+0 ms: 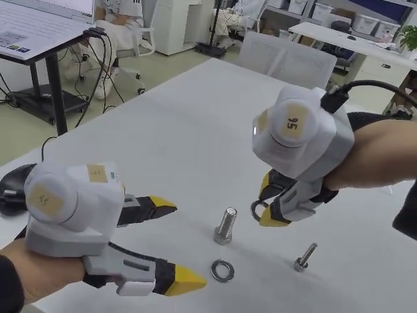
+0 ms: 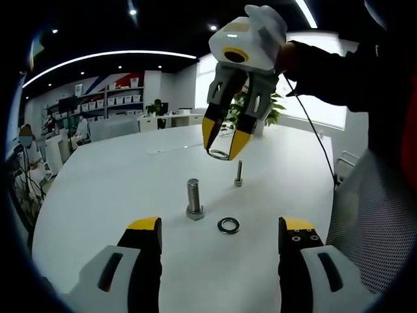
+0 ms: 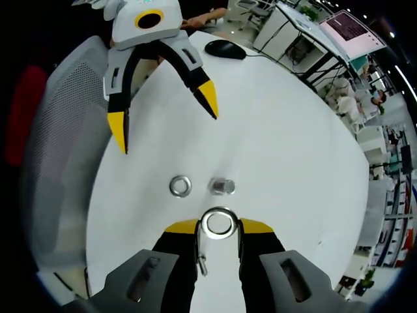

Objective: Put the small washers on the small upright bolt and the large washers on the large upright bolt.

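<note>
One washer [image 3: 217, 223] in right tool [image 2: 221, 150] (held aloft).

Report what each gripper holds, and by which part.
Right gripper: a washer, pinched at opposite edges of its rim between the fingers. Left gripper: open, holding nothing.

Small bolt [image 3: 202, 263] mostly hidden between fingers [image 3: 184, 229]; held washer [image 1: 253, 210] seemingly half covered.
</note>
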Motion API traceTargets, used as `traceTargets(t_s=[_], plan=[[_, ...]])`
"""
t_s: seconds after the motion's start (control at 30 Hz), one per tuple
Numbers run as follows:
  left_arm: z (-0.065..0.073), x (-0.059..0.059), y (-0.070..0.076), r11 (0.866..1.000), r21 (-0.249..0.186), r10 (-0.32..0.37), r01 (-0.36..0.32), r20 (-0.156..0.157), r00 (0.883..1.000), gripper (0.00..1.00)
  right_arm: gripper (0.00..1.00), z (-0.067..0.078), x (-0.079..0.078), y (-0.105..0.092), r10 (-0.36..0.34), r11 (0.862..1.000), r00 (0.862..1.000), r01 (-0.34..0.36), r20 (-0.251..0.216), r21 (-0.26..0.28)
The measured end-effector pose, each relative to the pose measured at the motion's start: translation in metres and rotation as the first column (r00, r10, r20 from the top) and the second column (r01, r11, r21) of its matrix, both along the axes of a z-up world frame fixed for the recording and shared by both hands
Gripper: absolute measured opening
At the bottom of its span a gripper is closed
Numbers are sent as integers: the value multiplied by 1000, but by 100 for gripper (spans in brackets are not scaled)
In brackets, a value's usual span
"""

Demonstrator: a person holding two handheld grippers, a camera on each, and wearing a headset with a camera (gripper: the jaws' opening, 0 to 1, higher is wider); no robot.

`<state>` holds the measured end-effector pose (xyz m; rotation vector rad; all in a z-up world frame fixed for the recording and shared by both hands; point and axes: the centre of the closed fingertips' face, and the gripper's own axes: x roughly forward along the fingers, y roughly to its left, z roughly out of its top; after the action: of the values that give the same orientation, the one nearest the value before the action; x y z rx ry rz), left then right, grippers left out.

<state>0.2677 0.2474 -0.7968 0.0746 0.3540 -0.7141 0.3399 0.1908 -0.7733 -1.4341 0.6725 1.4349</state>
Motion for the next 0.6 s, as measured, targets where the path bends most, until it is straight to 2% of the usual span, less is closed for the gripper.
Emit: traceTargets(t_s=[0.27, 0.6], plan=[[0, 1, 2, 1000, 1, 16, -16, 5, 1000, 73, 24, 4, 3, 12, 19, 1000, 1000, -19, 1, -3], [1, 3, 5, 1000, 10, 29, -29, 14, 999, 72, 24, -1, 4, 25, 44, 999, 999, -45, -11, -29]])
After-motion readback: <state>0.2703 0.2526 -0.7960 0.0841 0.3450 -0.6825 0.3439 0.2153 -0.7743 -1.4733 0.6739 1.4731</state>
